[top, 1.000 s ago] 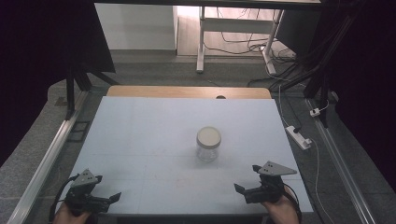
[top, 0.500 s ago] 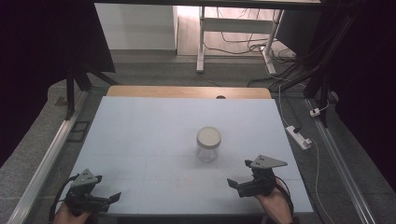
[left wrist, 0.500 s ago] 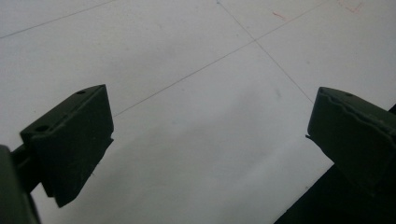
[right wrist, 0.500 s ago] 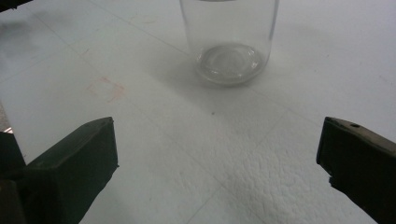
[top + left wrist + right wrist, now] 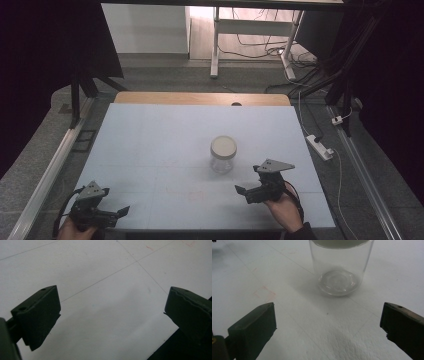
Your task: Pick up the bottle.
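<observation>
A clear glass jar (image 5: 222, 154) with a pale lid stands upright near the middle of the white table top (image 5: 150, 145). My right gripper (image 5: 248, 191) is open a short way in front and to the right of the jar, its jaws pointing leftward past it. In the right gripper view the jar (image 5: 340, 267) stands just ahead, apart from the jaws. My left gripper (image 5: 116, 213) is open low at the table's front left corner, with bare table between its jaws (image 5: 112, 312).
A wooden strip (image 5: 200, 98) runs along the table's far edge. A white power strip (image 5: 320, 146) lies on the floor to the right. Metal rails (image 5: 50, 170) flank the table. Faint red marks (image 5: 192, 192) show on the surface near the front.
My right gripper has moved up and left from the front right corner toward the jar. The left gripper has stayed put.
</observation>
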A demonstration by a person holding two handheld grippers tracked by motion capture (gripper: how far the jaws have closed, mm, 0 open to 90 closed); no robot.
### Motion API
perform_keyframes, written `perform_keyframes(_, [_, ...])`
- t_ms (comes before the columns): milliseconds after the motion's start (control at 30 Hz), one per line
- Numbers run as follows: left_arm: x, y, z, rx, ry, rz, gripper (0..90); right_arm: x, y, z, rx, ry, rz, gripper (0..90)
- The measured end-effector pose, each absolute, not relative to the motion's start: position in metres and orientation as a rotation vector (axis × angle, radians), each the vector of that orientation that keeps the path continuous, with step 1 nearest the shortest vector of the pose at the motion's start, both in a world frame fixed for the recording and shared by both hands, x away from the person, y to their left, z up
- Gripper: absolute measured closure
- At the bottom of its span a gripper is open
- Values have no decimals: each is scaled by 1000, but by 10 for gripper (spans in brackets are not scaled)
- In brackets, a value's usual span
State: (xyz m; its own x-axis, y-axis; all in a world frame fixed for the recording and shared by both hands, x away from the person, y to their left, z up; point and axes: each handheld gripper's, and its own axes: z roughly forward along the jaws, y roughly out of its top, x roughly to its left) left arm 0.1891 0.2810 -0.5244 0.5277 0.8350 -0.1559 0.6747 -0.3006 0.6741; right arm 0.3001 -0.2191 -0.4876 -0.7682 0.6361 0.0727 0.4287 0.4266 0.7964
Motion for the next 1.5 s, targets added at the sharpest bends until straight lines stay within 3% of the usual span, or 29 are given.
perform_keyframes(1500, [189, 281, -524, 2061, 1221, 291, 16, 373, -166, -511, 894, 2458, 1251, 0])
